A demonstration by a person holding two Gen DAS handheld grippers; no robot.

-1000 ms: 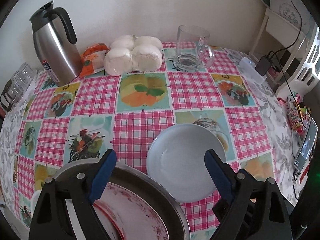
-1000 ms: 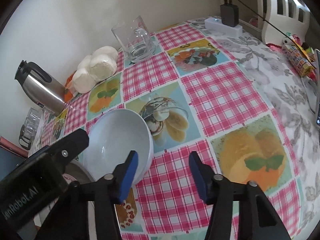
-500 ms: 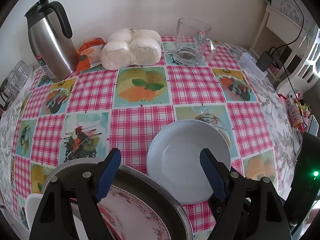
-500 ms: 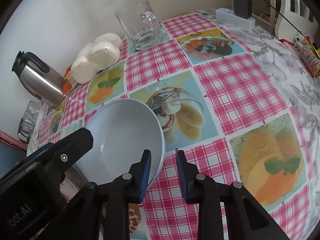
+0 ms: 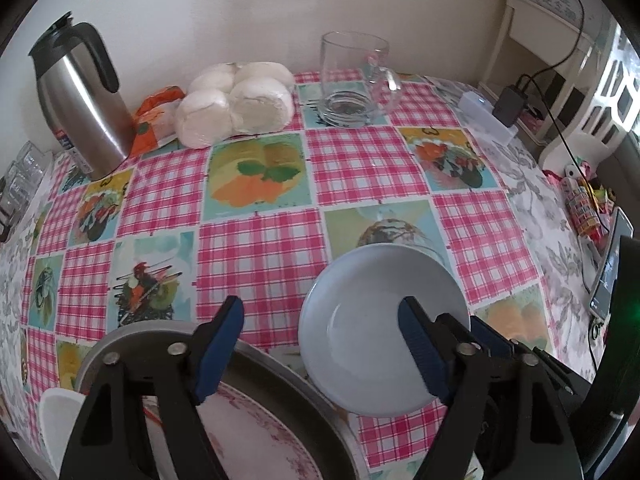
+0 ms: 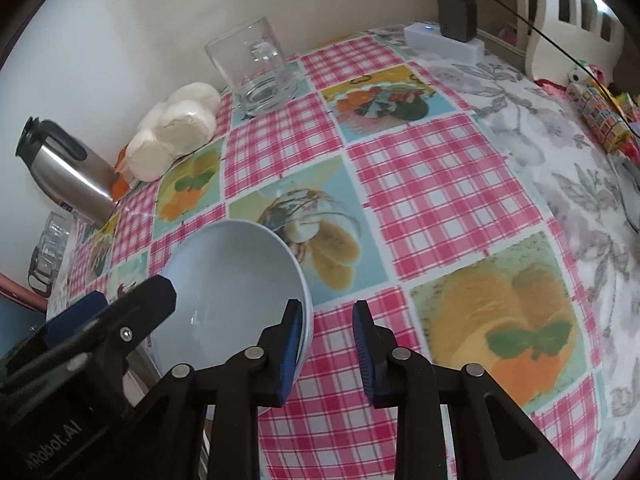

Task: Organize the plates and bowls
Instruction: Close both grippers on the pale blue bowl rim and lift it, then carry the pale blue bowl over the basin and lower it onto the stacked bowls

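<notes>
A pale blue bowl (image 5: pixel 372 320) sits on the checked tablecloth beside a metal tray (image 5: pixel 280 376) that holds a pink-patterned plate (image 5: pixel 256 432). My left gripper (image 5: pixel 320 348) is open and empty above the tray's rim, its right finger over the bowl. In the right wrist view my right gripper (image 6: pixel 326 344) is narrowly open at the bowl's (image 6: pixel 232 280) right rim; its left pad (image 6: pixel 292 344) lies against the rim from outside, and the bowl's wall is not between the pads.
At the back stand a steel thermos jug (image 5: pixel 80 96), a pack of white buns (image 5: pixel 236 104) and a glass mug (image 5: pixel 352 80). A power strip with a charger (image 5: pixel 496 116) and a phone (image 5: pixel 608 272) lie at the right. A white cup (image 5: pixel 60 420) is at the tray's left.
My right gripper narrowed from wide open and moved in against the bowl's right rim, then opened slightly. My left gripper pulled back a little and stayed open.
</notes>
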